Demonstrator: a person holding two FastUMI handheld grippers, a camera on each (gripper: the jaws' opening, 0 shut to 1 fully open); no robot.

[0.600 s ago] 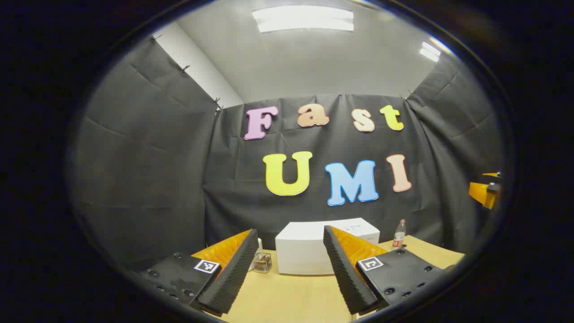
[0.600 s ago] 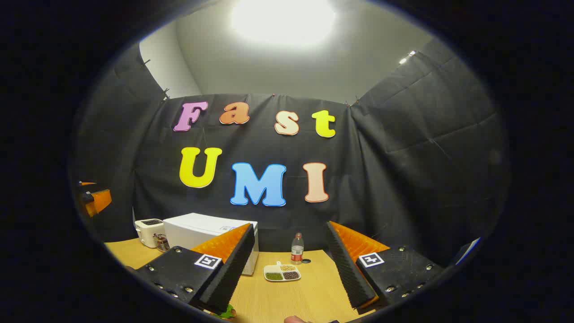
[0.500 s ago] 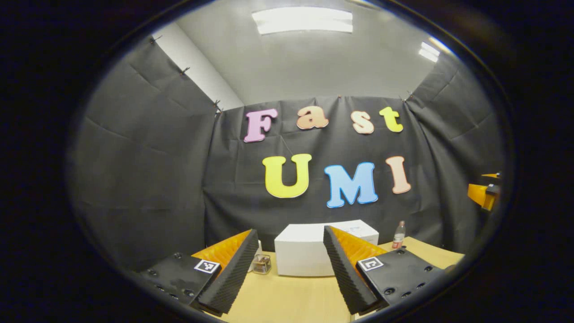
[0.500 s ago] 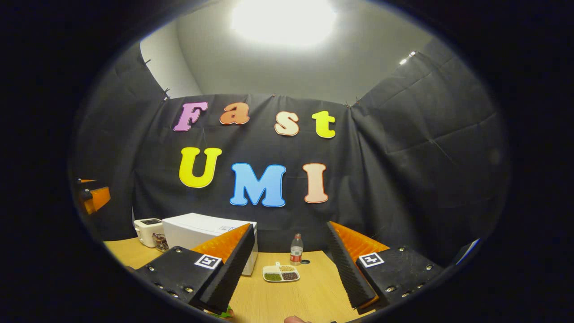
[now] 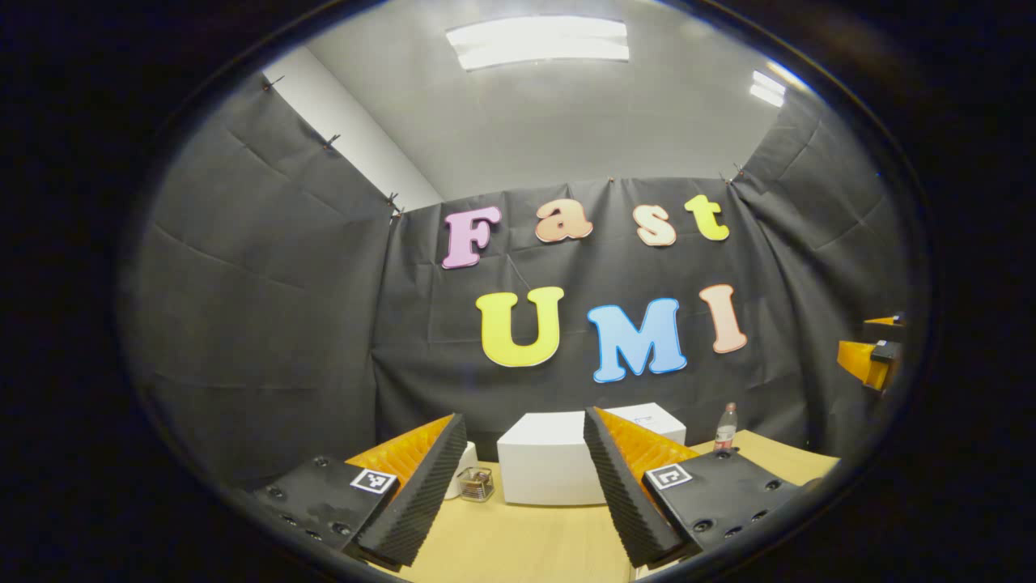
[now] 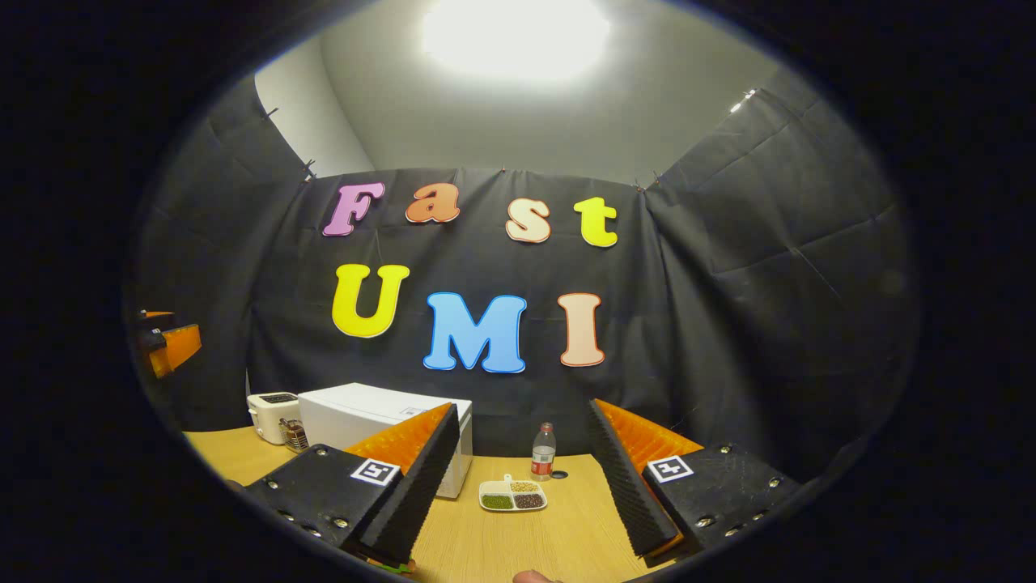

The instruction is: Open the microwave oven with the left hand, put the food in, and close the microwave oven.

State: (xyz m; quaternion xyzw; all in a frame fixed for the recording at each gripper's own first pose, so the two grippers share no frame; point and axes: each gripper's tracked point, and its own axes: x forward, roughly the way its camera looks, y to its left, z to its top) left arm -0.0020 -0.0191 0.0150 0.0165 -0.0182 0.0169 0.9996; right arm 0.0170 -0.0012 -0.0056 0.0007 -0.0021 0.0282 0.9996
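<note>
Tilting down a touch, both tongs, left (image 5: 526, 486) and right (image 6: 524, 486), hang wide open and empty. Microwave (image 5: 550, 465) sits at the counter's (image 6: 518, 538) back, door apparently shut; food tray (image 6: 512, 495) beside it.

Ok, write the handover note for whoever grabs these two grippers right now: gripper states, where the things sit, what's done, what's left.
Left gripper: open, holding nothing, raised above the table and pointed at the microwave oven.
Right gripper: open, holding nothing, aimed toward the food tray.
Microwave oven: white, at the back of the table, door shut as far as the views show. Toaster and a small jar stand beside it.
Food tray: three compartments, on the table near the water bottle, apart from the oven.
Done: nothing yet.
Left: open the door with the left gripper, put the tray in, close the door.
</note>
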